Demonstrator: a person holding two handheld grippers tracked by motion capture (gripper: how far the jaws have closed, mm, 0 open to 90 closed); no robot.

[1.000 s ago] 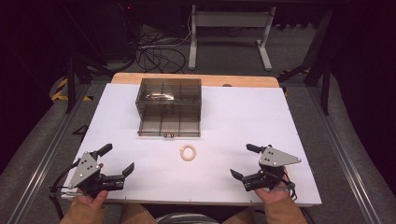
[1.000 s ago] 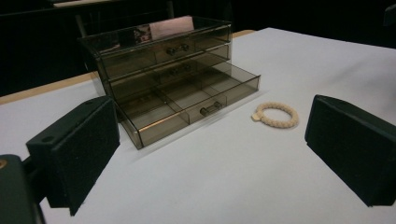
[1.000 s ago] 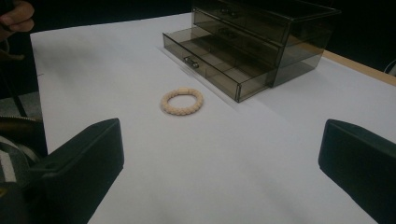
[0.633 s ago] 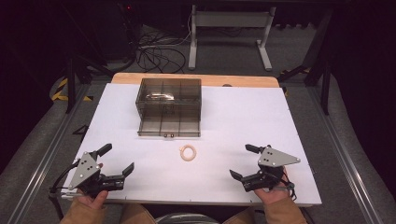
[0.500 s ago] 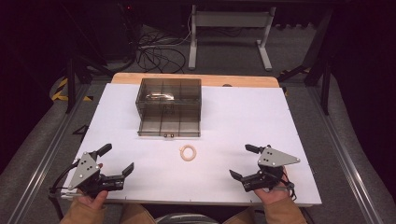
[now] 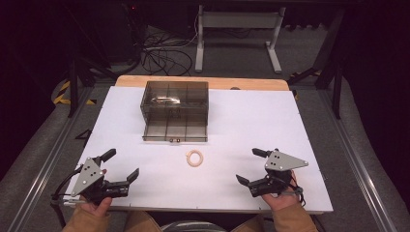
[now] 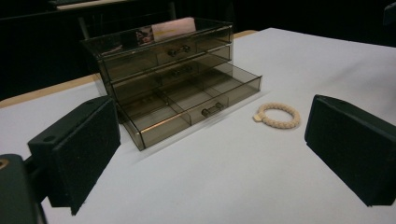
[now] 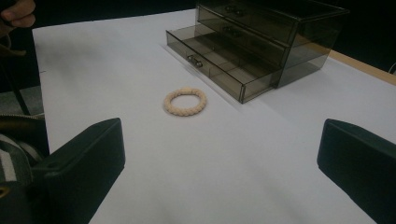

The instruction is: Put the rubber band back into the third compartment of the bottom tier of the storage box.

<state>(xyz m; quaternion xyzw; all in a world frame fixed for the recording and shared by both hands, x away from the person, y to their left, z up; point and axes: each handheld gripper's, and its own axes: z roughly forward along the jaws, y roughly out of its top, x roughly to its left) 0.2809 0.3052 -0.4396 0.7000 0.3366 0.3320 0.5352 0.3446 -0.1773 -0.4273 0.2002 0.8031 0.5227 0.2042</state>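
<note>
left gripper: at 7 o'clock, jaws wide apart, holding nothing | drawer box: at 12 o'clock, bottom drawer pulled out, shiny thing inside too blurry to tell | bracelet: middle of white table, near drawer front | right gripper: at 5 o'clock, jaws wide apart, holding nothing

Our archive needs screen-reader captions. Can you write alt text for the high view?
A person's hands hold the open left gripper and open right gripper resting at the near edge of a white table. Between them lies a beige bracelet, just in front of a smoky clear drawer organizer with its bottom drawer pulled out.
</note>
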